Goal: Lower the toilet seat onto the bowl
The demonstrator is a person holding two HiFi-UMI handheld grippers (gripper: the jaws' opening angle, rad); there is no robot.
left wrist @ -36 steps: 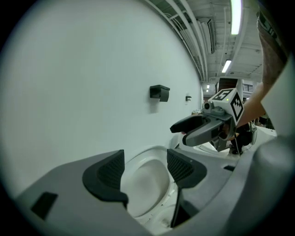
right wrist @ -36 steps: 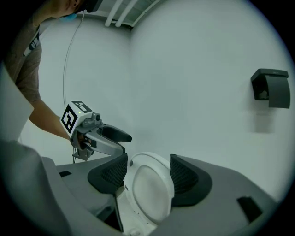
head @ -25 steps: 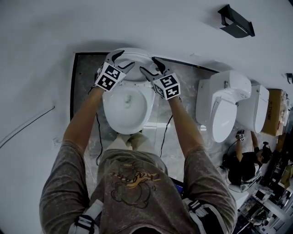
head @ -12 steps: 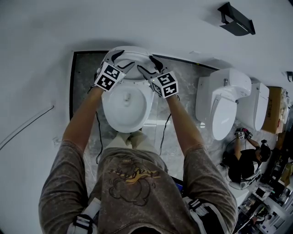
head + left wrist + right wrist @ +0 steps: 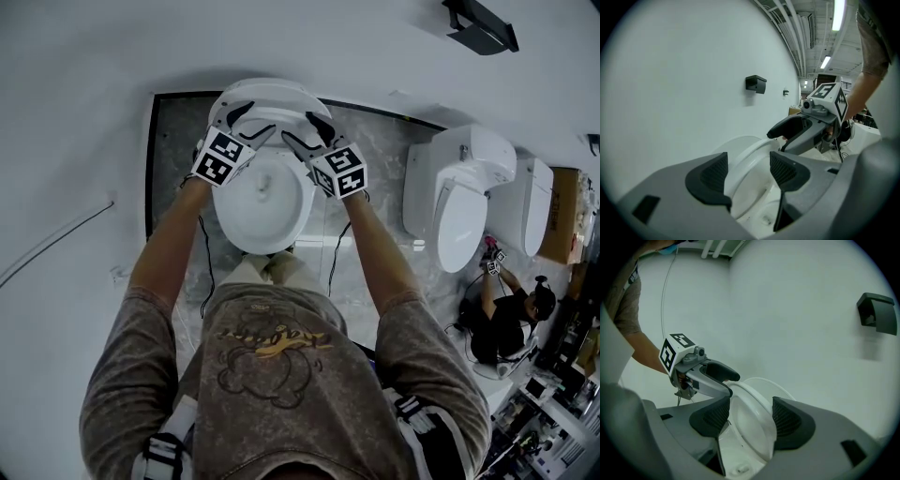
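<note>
Both grippers are at the raised toilet seat (image 5: 746,157). The left gripper (image 5: 253,123) and right gripper (image 5: 307,133) each have their fingers spread, with the seat's rim standing between them. The seat tilts up ahead of the fingers, and the open bowl (image 5: 267,202) lies below them.

At toilet seat (image 5: 272,94), left gripper (image 5: 251,122), right gripper (image 5: 305,133)

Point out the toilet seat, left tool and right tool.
toilet seat (image 5: 756,397): right gripper view, on its upper rim.
left tool (image 5: 261,118): head view, midway between its fingertips.
right tool (image 5: 297,128): head view, midway between its fingertips.
</note>
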